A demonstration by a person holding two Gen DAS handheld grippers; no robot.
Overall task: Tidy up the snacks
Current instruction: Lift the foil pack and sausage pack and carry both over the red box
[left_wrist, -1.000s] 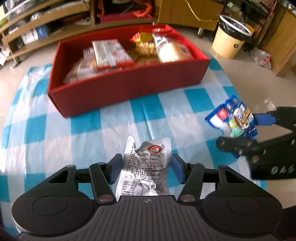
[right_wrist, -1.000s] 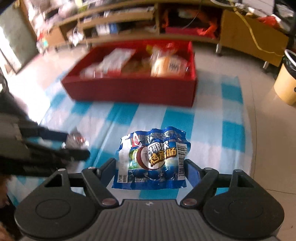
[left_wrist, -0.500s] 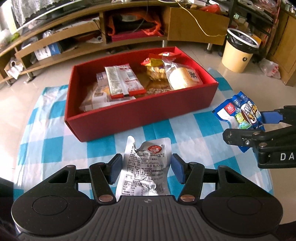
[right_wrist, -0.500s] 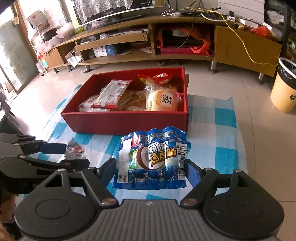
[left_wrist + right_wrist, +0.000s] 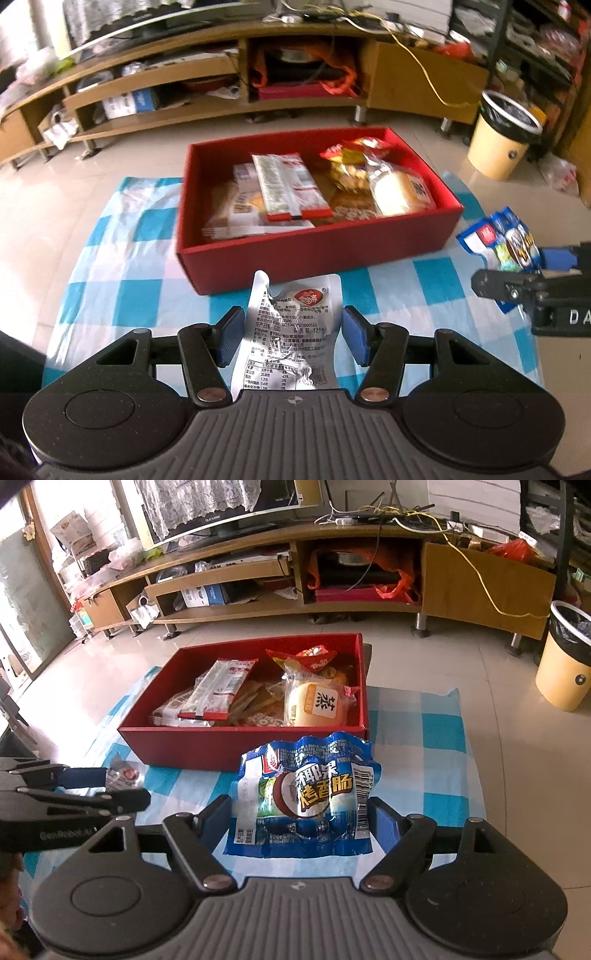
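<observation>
left gripper (image 5: 292, 338) pinches silver foil pouch (image 5: 291, 332) | right gripper (image 5: 301, 821) pinches blue sausage pack (image 5: 303, 797) | risk: slick film slips from jaws short of red box (image 5: 207, 747)

left hand-held gripper (image 5: 293, 334): gripping silver packet (image 5: 291, 332) | red box (image 5: 317, 254): sitting ahead on checked cloth (image 5: 122, 295), holding snacks

Red box (image 5: 317, 254) wall ahead, top open
</observation>
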